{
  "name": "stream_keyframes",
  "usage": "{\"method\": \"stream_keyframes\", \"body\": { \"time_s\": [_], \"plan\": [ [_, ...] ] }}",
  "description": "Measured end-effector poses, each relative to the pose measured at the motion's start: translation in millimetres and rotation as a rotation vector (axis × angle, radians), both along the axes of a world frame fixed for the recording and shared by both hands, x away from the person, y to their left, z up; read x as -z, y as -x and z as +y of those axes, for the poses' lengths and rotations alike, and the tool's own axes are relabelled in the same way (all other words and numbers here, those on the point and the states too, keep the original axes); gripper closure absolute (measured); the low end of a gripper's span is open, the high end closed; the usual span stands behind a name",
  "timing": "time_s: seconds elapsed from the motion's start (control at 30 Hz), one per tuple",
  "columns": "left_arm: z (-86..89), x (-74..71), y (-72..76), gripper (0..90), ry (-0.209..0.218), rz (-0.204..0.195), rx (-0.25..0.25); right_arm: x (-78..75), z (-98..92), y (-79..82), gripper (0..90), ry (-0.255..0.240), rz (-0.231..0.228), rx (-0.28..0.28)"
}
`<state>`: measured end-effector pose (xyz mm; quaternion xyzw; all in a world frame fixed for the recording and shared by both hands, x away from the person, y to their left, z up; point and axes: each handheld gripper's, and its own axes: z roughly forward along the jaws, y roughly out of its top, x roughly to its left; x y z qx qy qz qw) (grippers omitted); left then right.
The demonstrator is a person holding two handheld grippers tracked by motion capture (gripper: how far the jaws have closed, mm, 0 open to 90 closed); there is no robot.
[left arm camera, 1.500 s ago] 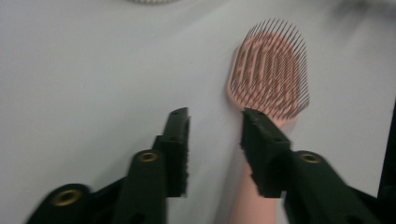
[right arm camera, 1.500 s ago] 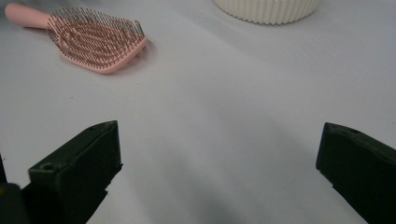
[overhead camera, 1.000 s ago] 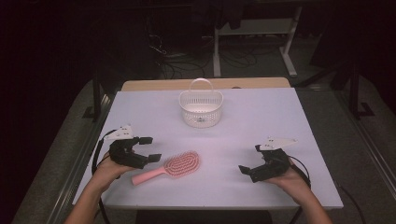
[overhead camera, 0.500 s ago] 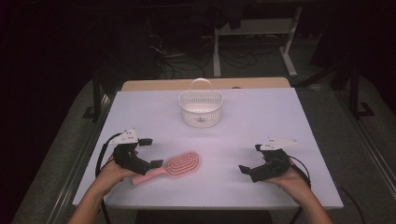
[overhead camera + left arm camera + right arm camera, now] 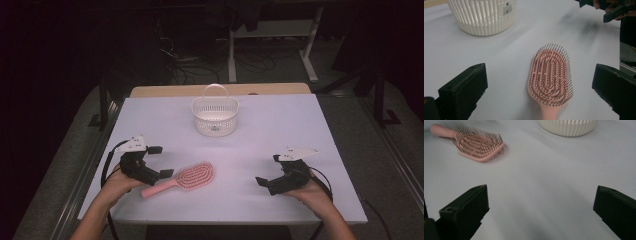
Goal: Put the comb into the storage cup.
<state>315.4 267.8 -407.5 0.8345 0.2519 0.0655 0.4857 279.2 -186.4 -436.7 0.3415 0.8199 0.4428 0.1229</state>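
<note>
A pink hairbrush [image 5: 192, 176] lies bristles up on the white table, its handle pointing toward my left gripper [image 5: 161, 161]. That gripper is open and its jaws have just been opening. In the left gripper view the brush [image 5: 550, 75] lies between the two wide-set jaws, untouched by either. My right gripper [image 5: 267, 170] rests near the front right of the table, open with nothing between its jaws. From the right gripper view the brush [image 5: 477, 145] lies off to the far left. A white slatted basket [image 5: 215, 117] with a raised handle stands at the back centre.
The white table top [image 5: 300, 120] has free room between the brush and the right gripper. A wooden strip [image 5: 165, 91] runs along its far edge. Beyond it, a dark floor holds cables and a desk frame [image 5: 272, 35].
The left gripper's jaws stand a little wider than a second ago. The brush, the basket and the right gripper have kept their places.
</note>
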Motion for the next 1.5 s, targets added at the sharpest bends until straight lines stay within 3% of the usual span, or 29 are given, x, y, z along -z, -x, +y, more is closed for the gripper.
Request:
{"method": "stream_keyframes", "body": {
  "time_s": [0.5, 0.87, 1.3, 1.5],
  "plan": [
    [-20.3, -15.7, -12.2, 0.4, -0.027, -0.017, 0.056, -0.3, 0.4, -0.6, 0.0, -0.003, -0.003, -0.005],
    [-29.4, -12.3, -21.6, 4.2, -0.052, -0.021, 0.072, -0.9, 0.1, 0.2, 0.0, -0.007, -0.006, -0.002],
    [-30.6, -12.1, -19.2, 0.0, -0.130, -0.047, 0.064, -0.7, 0.4, -0.1, 0.0, -0.002, -0.006, -0.006],
    [-33.5, -13.4, -16.6, 0.0, -0.169, -0.052, 0.094, -0.6, 0.1, 0.1, 0.0, -0.001, -0.007, -0.007]
  ]
}}
